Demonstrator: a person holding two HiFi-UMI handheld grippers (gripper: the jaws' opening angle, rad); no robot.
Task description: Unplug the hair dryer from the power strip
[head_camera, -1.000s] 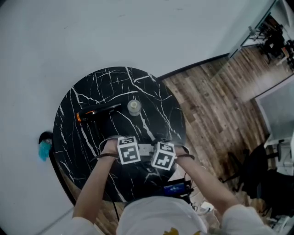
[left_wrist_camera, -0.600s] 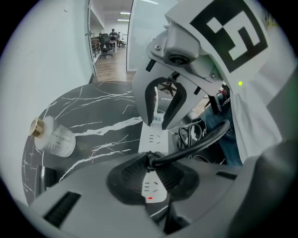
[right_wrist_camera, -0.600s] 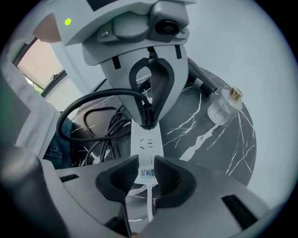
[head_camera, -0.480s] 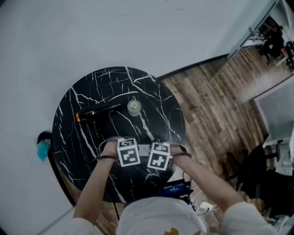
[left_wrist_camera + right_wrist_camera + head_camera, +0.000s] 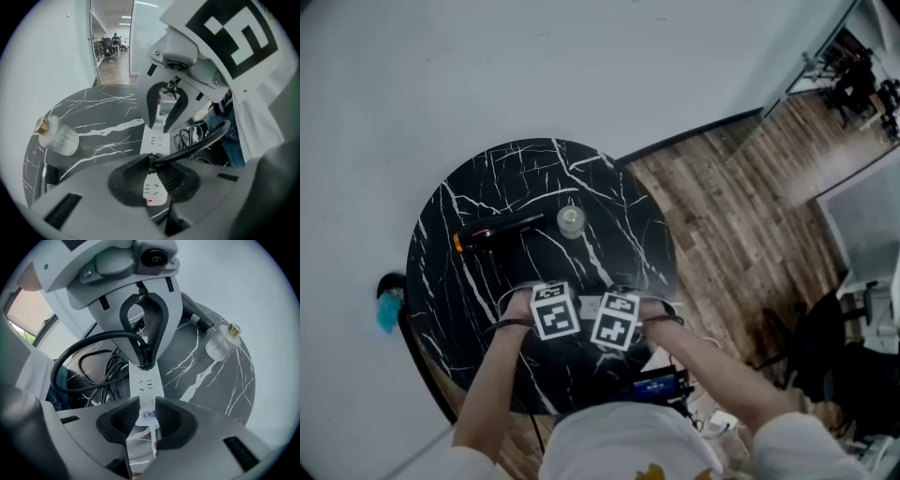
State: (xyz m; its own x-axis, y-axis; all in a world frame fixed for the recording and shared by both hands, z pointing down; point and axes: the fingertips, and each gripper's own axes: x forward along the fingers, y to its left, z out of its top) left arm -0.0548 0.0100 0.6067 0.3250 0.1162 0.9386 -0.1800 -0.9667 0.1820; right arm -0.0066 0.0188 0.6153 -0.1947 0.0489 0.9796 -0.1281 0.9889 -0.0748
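Marble tabletop (image 5: 478,183): right gripper (image 5: 146,411) fingers have just been closing and now clamp the power strip (image 5: 146,383). Left gripper (image 5: 151,177) fingers grip the plug (image 5: 150,162), so extraction can likely proceed.

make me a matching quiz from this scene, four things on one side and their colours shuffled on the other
Things:
1 dryer
2 bottle
3 strip
4 table

Colours:
A white
B black with white veins
C clear with a gold cap
D black with an orange end

Pairs: 1-D, 2-C, 3-A, 4-B
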